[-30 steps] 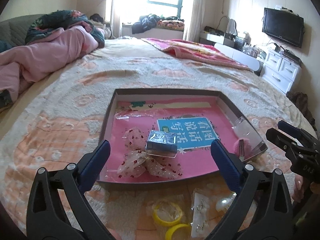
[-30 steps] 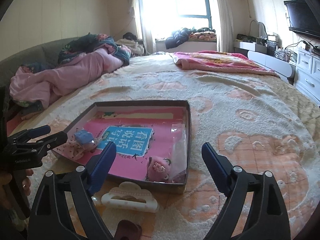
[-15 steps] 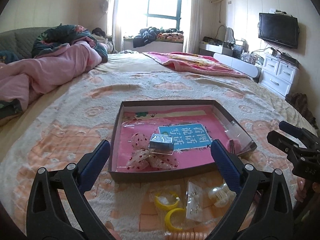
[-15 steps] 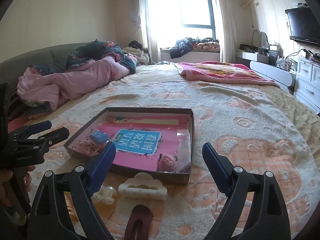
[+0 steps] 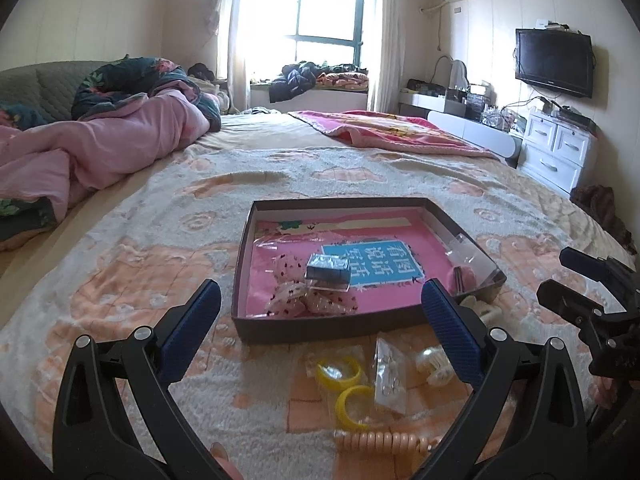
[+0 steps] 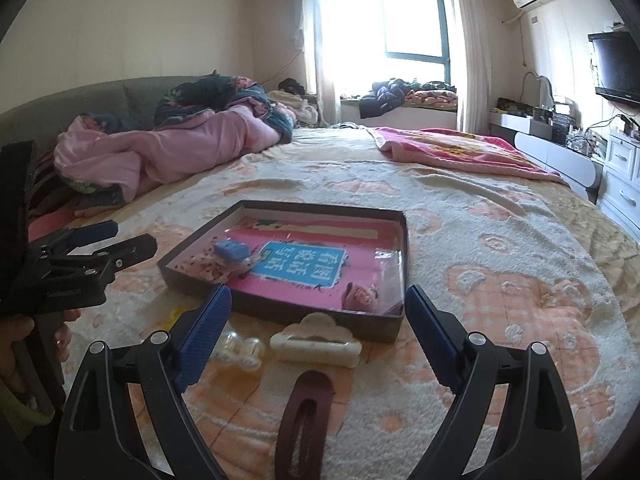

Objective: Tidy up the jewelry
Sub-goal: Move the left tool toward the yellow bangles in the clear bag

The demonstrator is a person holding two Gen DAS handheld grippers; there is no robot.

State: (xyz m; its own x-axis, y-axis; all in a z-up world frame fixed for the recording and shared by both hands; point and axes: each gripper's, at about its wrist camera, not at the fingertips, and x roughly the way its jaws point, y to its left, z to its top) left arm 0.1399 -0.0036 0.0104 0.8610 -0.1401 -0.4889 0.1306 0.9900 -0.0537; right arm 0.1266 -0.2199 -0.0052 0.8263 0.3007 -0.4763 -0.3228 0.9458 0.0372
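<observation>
A dark shallow tray (image 5: 320, 326) with a pink lining lies on the bedspread. It holds a small foil box (image 5: 328, 272), a spotted bow (image 5: 304, 300) and a pink piece (image 6: 360, 296). On the bedspread in front of it lie two yellow rings (image 5: 338, 368), an earring packet (image 5: 388, 372), a clear claw clip (image 6: 240, 352), a white cloud-shaped clip (image 6: 316, 340), a maroon clip (image 6: 306, 420) and a coiled peach tie (image 5: 380, 440). My left gripper (image 5: 320, 292) hovers open and empty before the tray. My right gripper (image 6: 318, 296) is open and empty too, above the clips.
A bundled pink quilt (image 5: 100, 152) lies at the left of the bed and a red blanket (image 5: 392, 132) at the far right. White drawers (image 5: 556, 152) stand beside the bed. A hand (image 6: 16, 332) holds the left gripper (image 6: 130, 236).
Both grippers have drawn back from the tray and tilted up a little. The tray looks smaller, and more of the loose pieces in front of it show.
</observation>
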